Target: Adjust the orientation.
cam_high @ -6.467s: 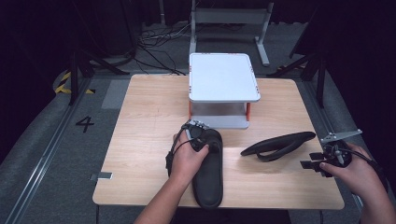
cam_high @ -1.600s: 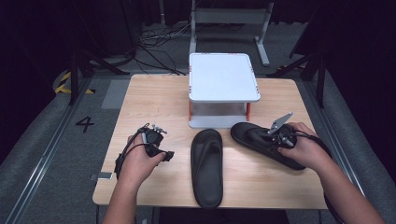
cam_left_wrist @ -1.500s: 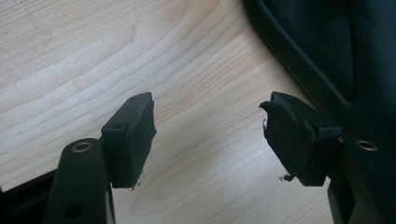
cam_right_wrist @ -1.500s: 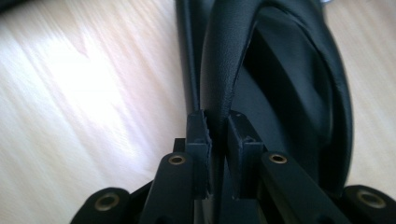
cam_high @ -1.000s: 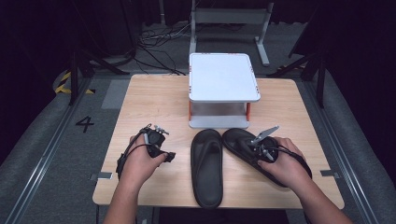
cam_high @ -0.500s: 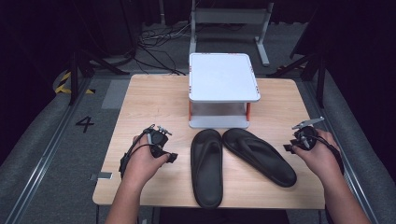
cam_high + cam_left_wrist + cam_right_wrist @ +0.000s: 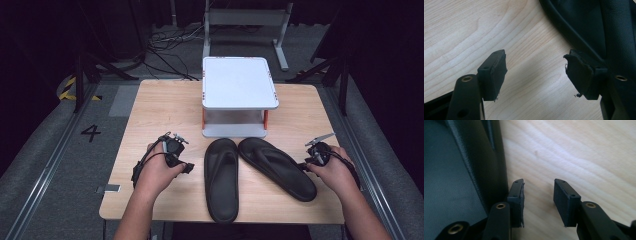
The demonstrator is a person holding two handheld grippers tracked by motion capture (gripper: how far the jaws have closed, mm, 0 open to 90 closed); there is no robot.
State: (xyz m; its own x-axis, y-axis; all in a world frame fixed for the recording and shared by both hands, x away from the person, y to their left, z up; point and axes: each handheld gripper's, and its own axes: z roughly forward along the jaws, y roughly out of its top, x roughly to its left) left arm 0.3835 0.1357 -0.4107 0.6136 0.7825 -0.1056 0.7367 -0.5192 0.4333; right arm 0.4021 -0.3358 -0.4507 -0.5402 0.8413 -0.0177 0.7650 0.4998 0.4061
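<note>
Left gripper (image 7: pixel 175 152), black, two-jawed, held in left hand (image 7: pixel 159 172) over light wooden table (image 7: pixel 165 107), just beside left black rubber flip-flop sandal (image 7: pixel 221 177). Right gripper (image 7: pixel 315 151), black with grey plate on top, held in right hand (image 7: pixel 334 170) near table's right edge, just beside right black rubber flip-flop sandal (image 7: pixel 277 167). Both sandals flat on table, side by side, toe ends close together in front of white raised two-level stand with orange posts (image 7: pixel 239 95); left one straight toward the person, right one angled out toward the right. Jaw spread of either gripper not readable from high view. Grey floor (image 7: pixel 50 150) around table, marked with black numeral 4 (image 7: pixel 91 132). Left gripper view: left gripper (image 7: pixel 535 72), jaws spread wide apart over bare wood (image 7: pixel 474 30), nothing between them; dark sandal edge (image 7: pixel 584 27) at upper right, passing behind the right-hand jaw. Right gripper view: right gripper (image 7: pixel 539 200), jaws parted, bare wood (image 7: pixel 579 152) in the gap; textured sandal (image 7: pixel 454 175) along the left, its rim just beside the left-hand jaw, contact not certain.
</note>
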